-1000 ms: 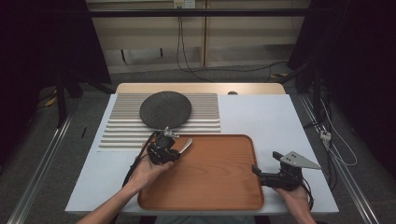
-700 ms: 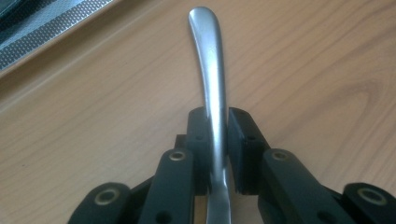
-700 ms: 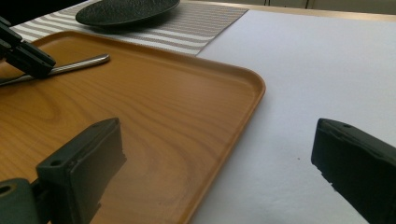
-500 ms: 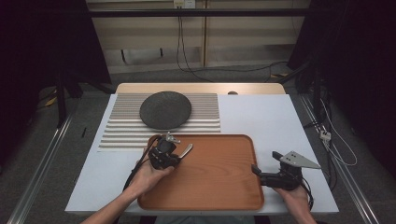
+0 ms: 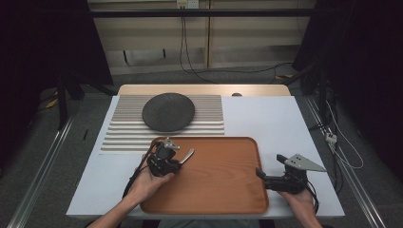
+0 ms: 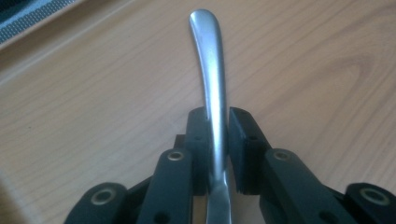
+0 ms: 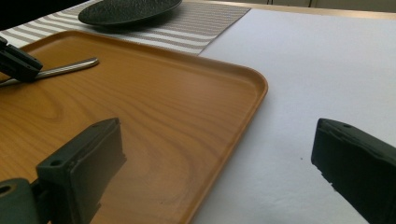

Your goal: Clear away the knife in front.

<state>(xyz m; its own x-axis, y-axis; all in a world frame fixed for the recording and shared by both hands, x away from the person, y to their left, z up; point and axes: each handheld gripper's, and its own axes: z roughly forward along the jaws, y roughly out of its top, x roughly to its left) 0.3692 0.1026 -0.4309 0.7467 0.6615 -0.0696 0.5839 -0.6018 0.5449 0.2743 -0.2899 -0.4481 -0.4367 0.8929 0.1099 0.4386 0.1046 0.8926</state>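
The left gripper [image 6: 217, 116] pinches a metal utensil handle [image 6: 211, 79] low over the tray's [image 5: 237, 199] nine-o'clock side — likely to lay it down — while the right gripper [image 7: 217, 158] gapes empty at the four-o'clock rim.

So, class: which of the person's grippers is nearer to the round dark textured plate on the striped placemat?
Left. The left gripper sits just below the round dark textured plate; the right gripper lies farther, at the tray's right edge.

Silver handle [image 6: 212, 70], wood-grain tray [image 5: 223, 190], striped mat [image 5: 209, 114] — black plate [image 5: 168, 111]
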